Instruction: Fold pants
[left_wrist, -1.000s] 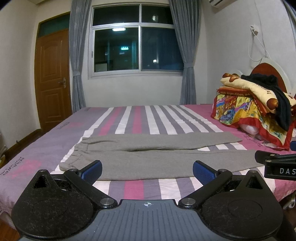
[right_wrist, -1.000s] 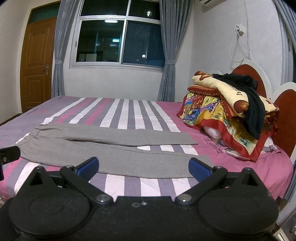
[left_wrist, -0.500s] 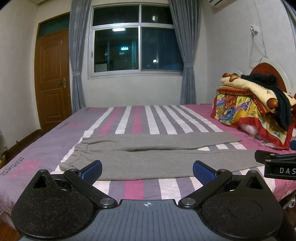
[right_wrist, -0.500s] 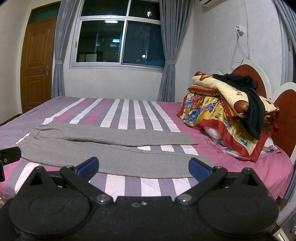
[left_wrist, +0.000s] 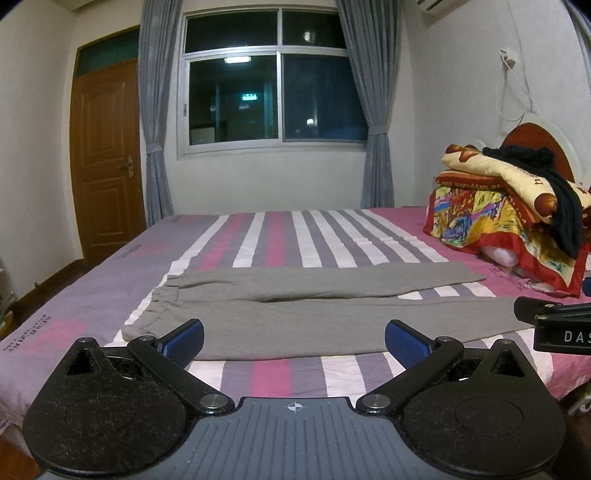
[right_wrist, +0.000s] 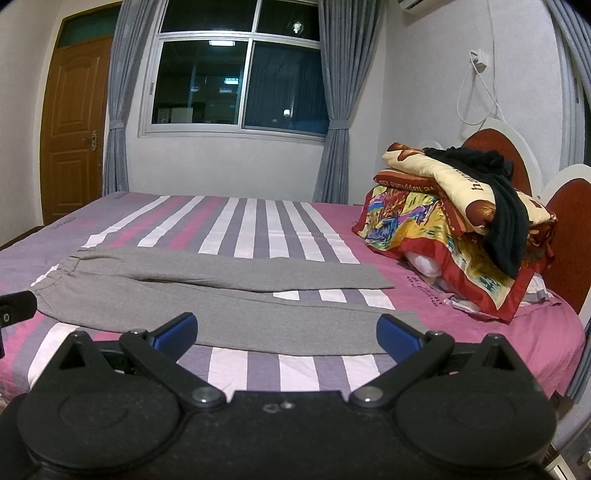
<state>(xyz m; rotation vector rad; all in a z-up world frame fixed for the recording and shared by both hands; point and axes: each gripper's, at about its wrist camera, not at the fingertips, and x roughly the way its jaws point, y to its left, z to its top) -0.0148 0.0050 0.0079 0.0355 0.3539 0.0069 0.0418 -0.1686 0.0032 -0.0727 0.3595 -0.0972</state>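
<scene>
Grey pants (left_wrist: 295, 306) lie flat on the striped bed (left_wrist: 280, 236), waistband at the left, both legs stretched to the right. They also show in the right wrist view (right_wrist: 207, 295). My left gripper (left_wrist: 294, 339) is open and empty, held off the bed's near edge in front of the near leg. My right gripper (right_wrist: 287, 332) is open and empty, in front of the near leg towards its cuff. The right gripper's side shows at the right edge of the left wrist view (left_wrist: 554, 325).
A pile of folded colourful blankets (right_wrist: 450, 225) with a black garment (right_wrist: 506, 206) on top sits at the bed's right end by the headboard (right_wrist: 569, 221). A window (left_wrist: 273, 81) and a wooden door (left_wrist: 107, 155) are behind the bed.
</scene>
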